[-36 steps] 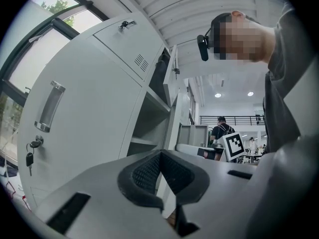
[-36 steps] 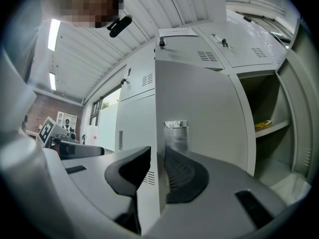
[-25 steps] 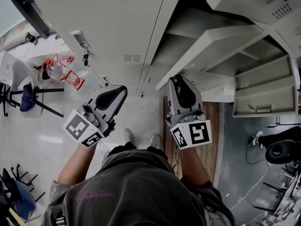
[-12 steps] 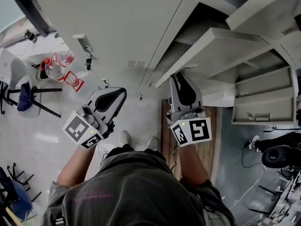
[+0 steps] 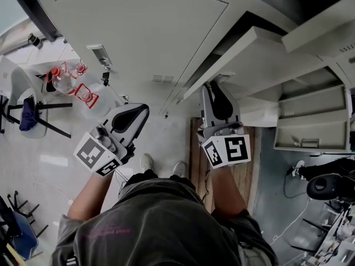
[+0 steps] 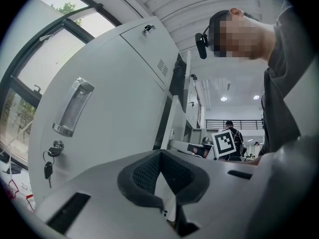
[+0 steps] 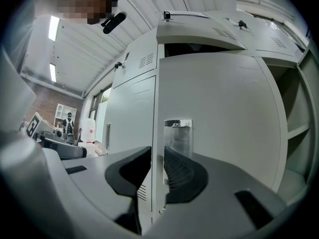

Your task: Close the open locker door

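Observation:
The open locker door [image 5: 266, 60] hangs pale grey at the upper right of the head view, its edge running down to my right gripper [image 5: 213, 85]. In the right gripper view that door's [image 7: 219, 113] thin edge passes between the two dark pads of the right gripper [image 7: 157, 156], which is shut on it just below a clear handle recess [image 7: 178, 133]. My left gripper [image 5: 138, 108] hovers lower left, away from the doors. Its jaws [image 6: 159, 156] meet at the tips with nothing between them.
A closed locker door [image 5: 138, 32] with a handle [image 5: 100, 54] and hanging keys [image 5: 105, 76] stands left of the open one. More open lockers with shelves [image 5: 310, 121] are at right. Bottles [image 5: 66, 82] and a chair [image 5: 28, 110] stand left. A wooden board [image 5: 244, 170] lies underfoot.
The open door has swung left toward the locker front, narrowing the dark gap behind it. My right gripper moved slightly forward with the door edge. The left gripper barely moved.

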A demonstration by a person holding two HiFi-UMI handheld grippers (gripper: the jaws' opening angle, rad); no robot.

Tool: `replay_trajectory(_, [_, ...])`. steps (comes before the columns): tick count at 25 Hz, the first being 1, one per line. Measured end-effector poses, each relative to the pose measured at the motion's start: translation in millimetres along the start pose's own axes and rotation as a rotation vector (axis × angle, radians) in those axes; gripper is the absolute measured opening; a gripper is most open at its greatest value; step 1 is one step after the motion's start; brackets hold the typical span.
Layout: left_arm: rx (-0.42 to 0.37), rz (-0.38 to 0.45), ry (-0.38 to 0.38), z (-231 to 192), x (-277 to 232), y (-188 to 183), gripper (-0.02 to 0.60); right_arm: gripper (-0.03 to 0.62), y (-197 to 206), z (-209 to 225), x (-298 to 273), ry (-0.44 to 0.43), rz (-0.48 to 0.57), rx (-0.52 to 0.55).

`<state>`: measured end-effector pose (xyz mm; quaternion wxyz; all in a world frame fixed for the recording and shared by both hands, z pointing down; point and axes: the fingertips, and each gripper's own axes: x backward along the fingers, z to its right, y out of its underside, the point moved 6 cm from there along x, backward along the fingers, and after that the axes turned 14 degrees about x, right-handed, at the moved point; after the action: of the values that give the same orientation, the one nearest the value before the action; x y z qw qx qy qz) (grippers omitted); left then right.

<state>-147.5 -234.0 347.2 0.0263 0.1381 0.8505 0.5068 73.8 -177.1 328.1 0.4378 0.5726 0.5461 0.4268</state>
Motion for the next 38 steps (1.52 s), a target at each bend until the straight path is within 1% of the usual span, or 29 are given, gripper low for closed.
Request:
replay_trajectory(22, [0.015,0.019,-0.054,-18.0,15.0,-3.5,0.014,0.089,5.3,9.4,-32.4,0.012,-0.002,-0.003])
replay_trajectory(38, [0.009,0.032,-0.084,-14.1,26.1,-6.3,0.014,0.087,7.5,11.9,-41.4,0.012,-0.009,0.002])
